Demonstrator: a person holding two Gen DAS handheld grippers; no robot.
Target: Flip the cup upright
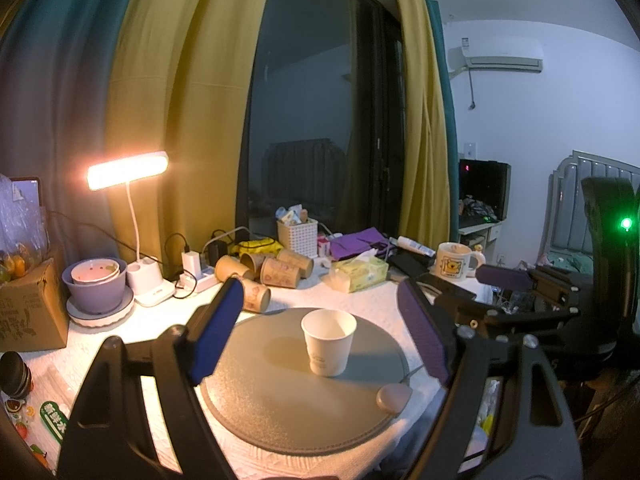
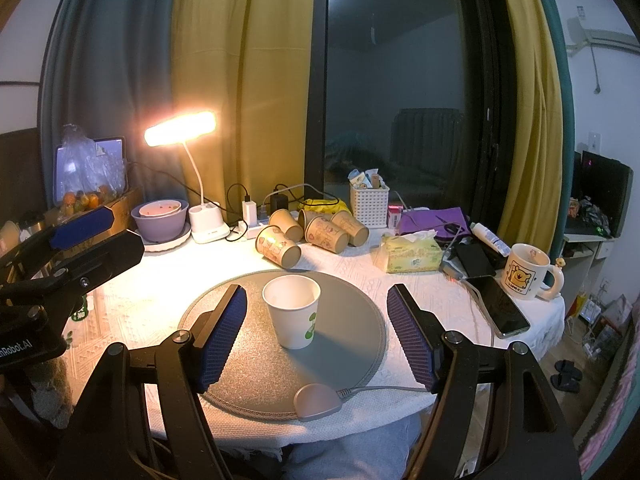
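A white paper cup [image 1: 328, 342] stands upright, mouth up, on a round grey mat [image 1: 280, 400]. It also shows in the right wrist view [image 2: 294, 310] on the same mat [image 2: 256, 368]. My left gripper [image 1: 320, 312] is open and empty, with the cup between and just beyond its fingers. My right gripper [image 2: 316, 312] is open and empty, its fingers on either side of the cup without touching it. The right gripper's body shows at the right of the left wrist view [image 1: 520, 284]; the left gripper's body shows at the left of the right wrist view [image 2: 68, 244].
Several brown paper cups [image 2: 320, 232] lie on their sides behind the mat. A lit desk lamp [image 2: 180, 128], a purple bowl [image 2: 160, 220], a tissue box [image 2: 412, 254], a phone [image 2: 496, 304] and a bear mug [image 2: 524, 272] stand around. A small grey puck [image 2: 316, 402] sits at the mat's near edge.
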